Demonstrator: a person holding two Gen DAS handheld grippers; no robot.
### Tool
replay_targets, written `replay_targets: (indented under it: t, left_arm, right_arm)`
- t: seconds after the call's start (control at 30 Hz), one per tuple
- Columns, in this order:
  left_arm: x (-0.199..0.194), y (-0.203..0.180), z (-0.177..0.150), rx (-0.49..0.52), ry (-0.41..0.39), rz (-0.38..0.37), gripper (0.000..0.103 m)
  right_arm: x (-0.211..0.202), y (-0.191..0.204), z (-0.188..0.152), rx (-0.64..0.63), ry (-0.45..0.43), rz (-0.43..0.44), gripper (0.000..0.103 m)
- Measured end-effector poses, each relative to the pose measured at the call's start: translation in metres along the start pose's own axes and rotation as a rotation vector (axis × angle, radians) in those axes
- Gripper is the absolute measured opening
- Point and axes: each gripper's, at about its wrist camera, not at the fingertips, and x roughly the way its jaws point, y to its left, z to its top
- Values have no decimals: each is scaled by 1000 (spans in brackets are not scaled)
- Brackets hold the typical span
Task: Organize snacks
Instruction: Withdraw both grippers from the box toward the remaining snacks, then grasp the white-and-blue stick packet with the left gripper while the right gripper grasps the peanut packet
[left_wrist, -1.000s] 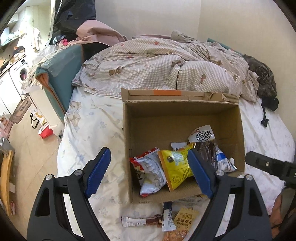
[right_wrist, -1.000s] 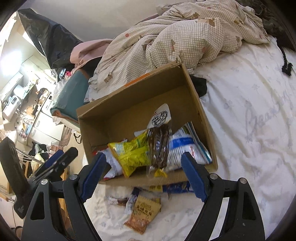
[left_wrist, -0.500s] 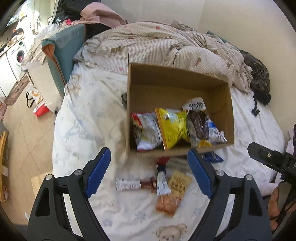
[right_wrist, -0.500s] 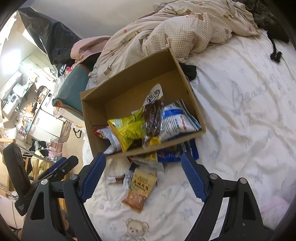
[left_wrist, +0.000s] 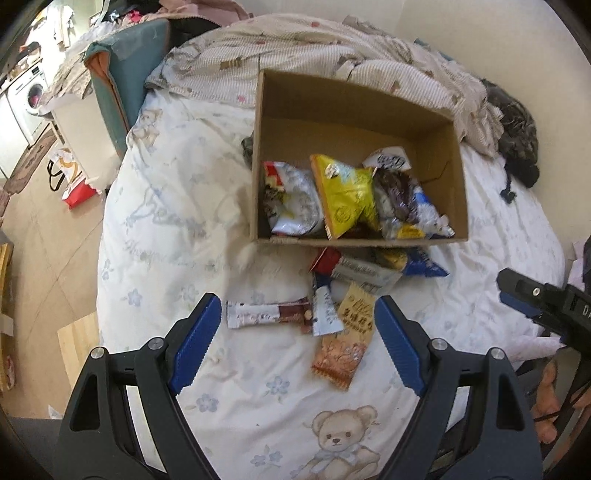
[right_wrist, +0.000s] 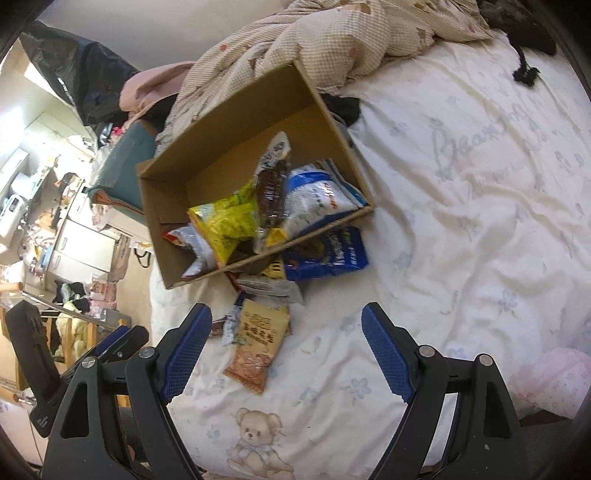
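On the bed (left_wrist: 177, 192), a cardboard box (left_wrist: 354, 103) is seen part-filled with packets. Loose snacks (left_wrist: 343, 306) are strewn just before it. Left gripper (left_wrist: 295, 336) and right gripper (right_wrist: 286, 350) are held wide apart, empty. Overlapped wrappers could be pinched together, or slip.

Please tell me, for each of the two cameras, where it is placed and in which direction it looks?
Left wrist: on the left gripper, looking steeply down at the bed; its open fingers show, the right gripper at the edge.
Right wrist: on the right gripper, looking down likewise; open fingers show.
Shared: cardboard box, yellow bag, tan packet.
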Motion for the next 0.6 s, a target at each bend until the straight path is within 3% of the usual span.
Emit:
replay_targets:
  t: [0.1,0.23,0.33,0.43,0.53,0.6]
  left_arm:
    - [14,4,-4,-15,45,15,95]
    - [38,5,-14,-49,151,-23,95]
    - [60,-7,-25,-14,228,-19,95]
    - [73,-17,-29,20,241,1,95]
    - [81,-16,-22,-17,225,-21,94]
    - [89,-13,-14,-44,221,-40,83]
  right_arm:
    - [3,-11,0,32,7,-25,86]
    - [6,-27,2,100,34,-4,86]
    - [9,-35,3,146,45,3,86]
    - [11,-38,5,161,49,3,86]
    - [10,-37,6,157,46,2,86]
    - [11,-37,6,156,49,1,86]
